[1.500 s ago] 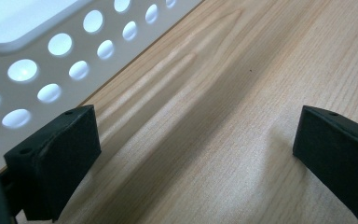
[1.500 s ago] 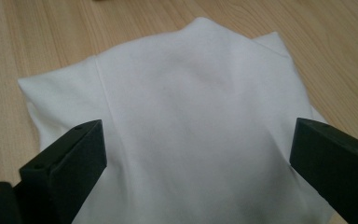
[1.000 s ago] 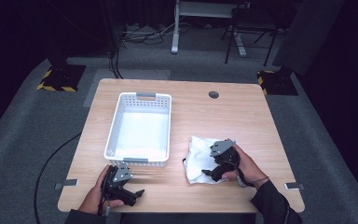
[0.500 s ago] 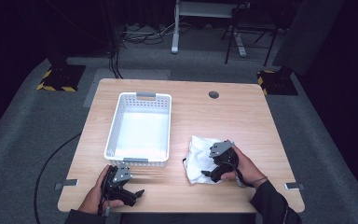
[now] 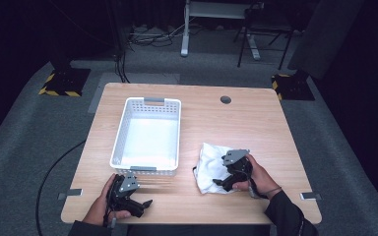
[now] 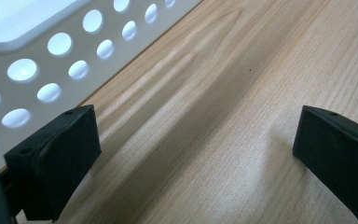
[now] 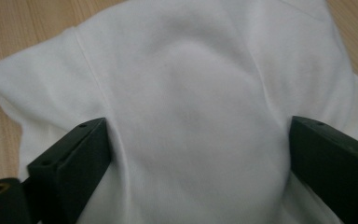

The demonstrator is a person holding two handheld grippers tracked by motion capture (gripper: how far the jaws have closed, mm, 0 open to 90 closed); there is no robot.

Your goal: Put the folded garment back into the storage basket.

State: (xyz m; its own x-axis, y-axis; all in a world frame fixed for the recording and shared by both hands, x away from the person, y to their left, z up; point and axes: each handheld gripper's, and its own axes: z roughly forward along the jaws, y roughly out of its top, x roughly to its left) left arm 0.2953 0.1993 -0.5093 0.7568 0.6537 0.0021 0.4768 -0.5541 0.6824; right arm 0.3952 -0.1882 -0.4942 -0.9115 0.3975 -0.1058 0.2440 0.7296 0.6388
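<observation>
A crumpled white cloth (image 5: 209,164) lies on the wooden table (image 5: 256,128) at the front right. My right gripper (image 5: 217,183) rests on its near edge, open, with its jaws set wide on either side of a bulge of the cloth (image 7: 196,107). My left gripper (image 5: 146,202) lies near the table's front edge, just in front of the white perforated basket (image 5: 120,135). It is open, and between its jaws there is nothing but bare wood (image 6: 214,121). The basket wall (image 6: 51,51) stands close on that gripper's left side.
The basket looks empty and takes up the left middle of the table. A round cable hole (image 5: 225,100) sits at the back right. Past the table are a grey floor, cables and stand bases (image 5: 59,81).
</observation>
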